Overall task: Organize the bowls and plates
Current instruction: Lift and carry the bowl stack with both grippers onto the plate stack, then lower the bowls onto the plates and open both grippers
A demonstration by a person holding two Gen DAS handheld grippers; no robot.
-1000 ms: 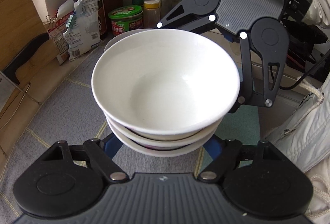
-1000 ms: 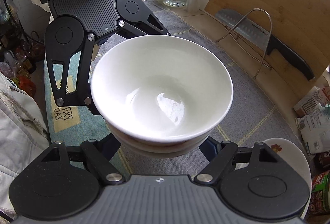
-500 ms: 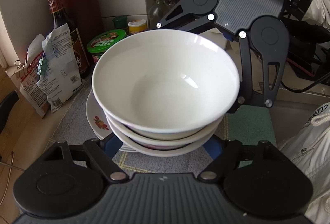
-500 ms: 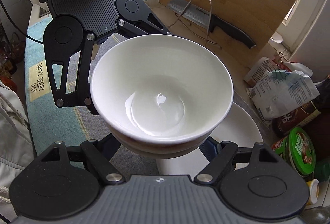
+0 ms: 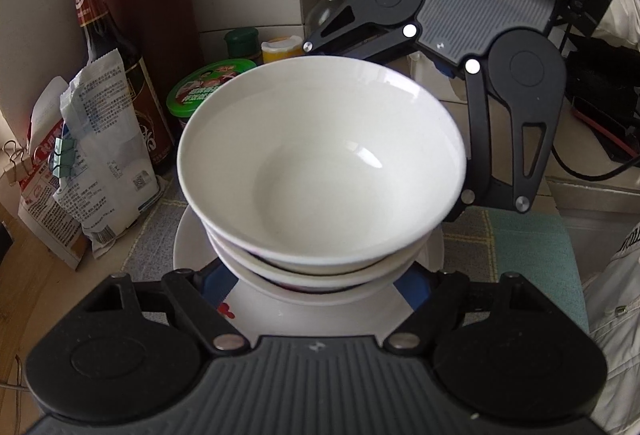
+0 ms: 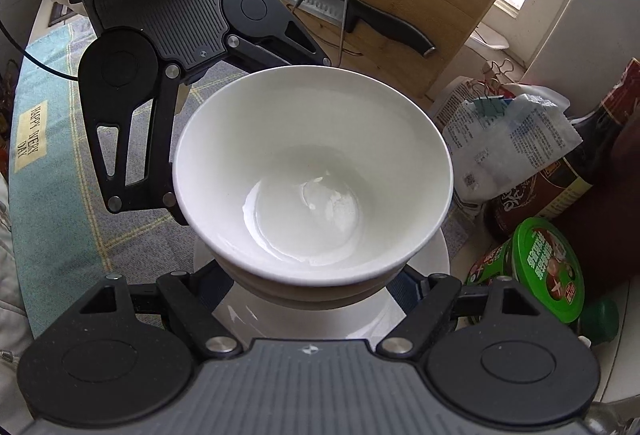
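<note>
Two grippers clamp one stack of white bowls (image 5: pixel 320 171) from opposite sides: the left gripper (image 5: pixel 316 277) closes on its near base, the right gripper (image 6: pixel 316 285) on the far base. The stack sits directly over a white plate (image 5: pixel 192 243) on the counter; contact cannot be determined. A green-lidded tub (image 6: pixel 548 271) stands near.

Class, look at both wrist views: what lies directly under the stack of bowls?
Under the stack of bowls a white plate shows, with a red motif near its edge. The stack hides the plate's centre, so whether the bowls touch it cannot be told.
</note>
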